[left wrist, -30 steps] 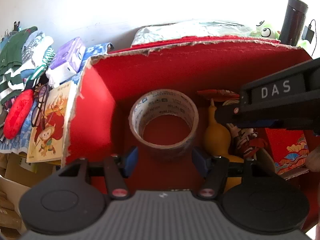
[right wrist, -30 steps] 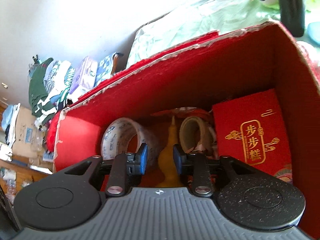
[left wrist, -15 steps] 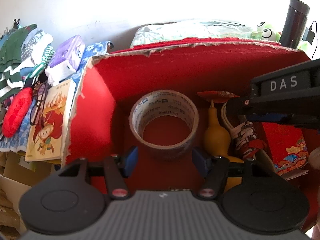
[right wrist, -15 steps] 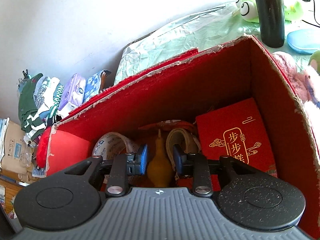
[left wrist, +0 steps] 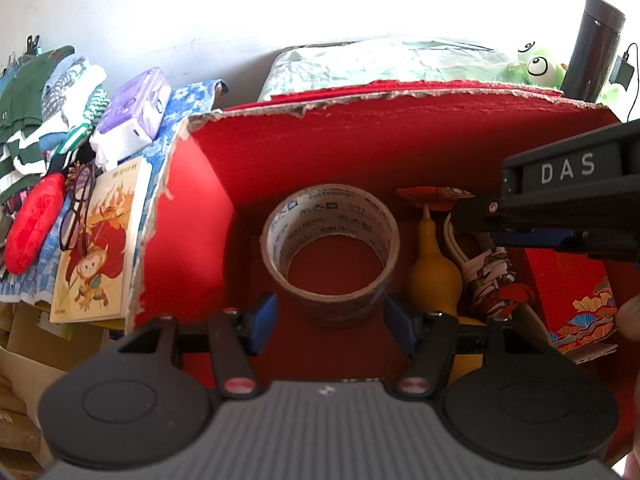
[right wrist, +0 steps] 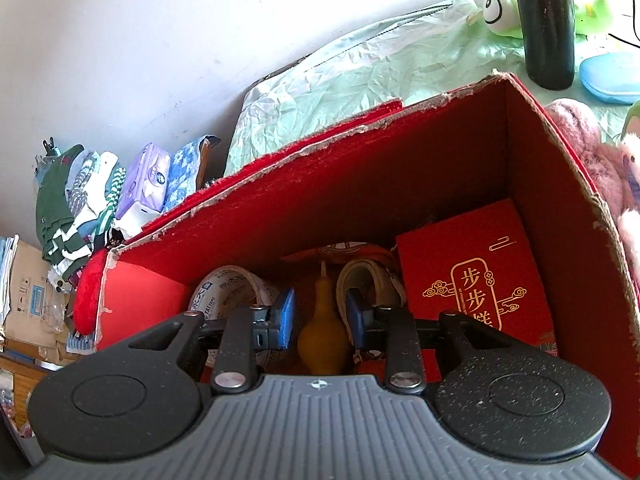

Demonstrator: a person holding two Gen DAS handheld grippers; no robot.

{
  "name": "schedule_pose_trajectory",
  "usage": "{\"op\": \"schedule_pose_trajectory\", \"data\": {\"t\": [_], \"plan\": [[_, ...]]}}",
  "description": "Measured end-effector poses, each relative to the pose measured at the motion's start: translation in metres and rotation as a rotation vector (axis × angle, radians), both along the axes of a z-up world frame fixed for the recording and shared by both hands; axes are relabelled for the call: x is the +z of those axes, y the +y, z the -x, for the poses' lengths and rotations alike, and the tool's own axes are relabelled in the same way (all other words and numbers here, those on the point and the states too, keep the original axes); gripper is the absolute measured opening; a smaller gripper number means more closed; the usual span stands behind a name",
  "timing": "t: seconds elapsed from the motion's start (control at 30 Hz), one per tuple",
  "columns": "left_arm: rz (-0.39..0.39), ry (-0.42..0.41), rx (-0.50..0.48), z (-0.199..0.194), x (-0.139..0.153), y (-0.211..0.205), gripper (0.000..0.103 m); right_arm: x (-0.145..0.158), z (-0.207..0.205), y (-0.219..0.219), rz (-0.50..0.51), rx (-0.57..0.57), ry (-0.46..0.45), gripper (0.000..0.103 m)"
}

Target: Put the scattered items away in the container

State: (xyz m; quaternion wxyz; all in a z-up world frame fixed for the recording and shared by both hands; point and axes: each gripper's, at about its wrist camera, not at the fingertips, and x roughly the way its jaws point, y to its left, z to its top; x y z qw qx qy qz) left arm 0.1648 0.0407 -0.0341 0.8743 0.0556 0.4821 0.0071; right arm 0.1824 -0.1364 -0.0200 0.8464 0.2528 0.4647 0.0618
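The red box [left wrist: 400,148] stands open with a torn upper rim, and everything here is placed relative to it. Inside, on its floor, the roll of tape [left wrist: 330,254] stands on its edge near the left wall. Just to the right of the roll is a yellow gourd [left wrist: 434,272], then a white cable [left wrist: 454,240] and a folded patterned cloth [left wrist: 496,280], and against the right wall leans a red packet [right wrist: 472,276] with gold letters.

The left gripper [left wrist: 329,320] hangs over the box, its jaws apart, one on each side of the roll; the pads do not touch it. The right gripper [right wrist: 320,318] is also over the box, above the gourd. Its jaws stand a little apart and hold nothing; the gourd lies lower, seen in the gap.

Outside the box, to its left, lie a picture book [left wrist: 98,240], a pair of glasses [left wrist: 76,208], a red pouch [left wrist: 34,224] and a tissue pack [left wrist: 132,116]. Behind it stand a dark bottle [right wrist: 546,20] and a green plush frog [right wrist: 500,4].
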Motion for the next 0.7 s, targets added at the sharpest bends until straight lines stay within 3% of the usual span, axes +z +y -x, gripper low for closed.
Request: {"op": "schedule_pose_trajectory", "data": {"t": [0.7], "plan": [[-0.018, -0.008, 0.006, -0.0003, 0.0, 0.0004, 0.065, 0.0009, 0.0036, -0.0019, -0.013, -0.012, -0.034, 0.033]]}}
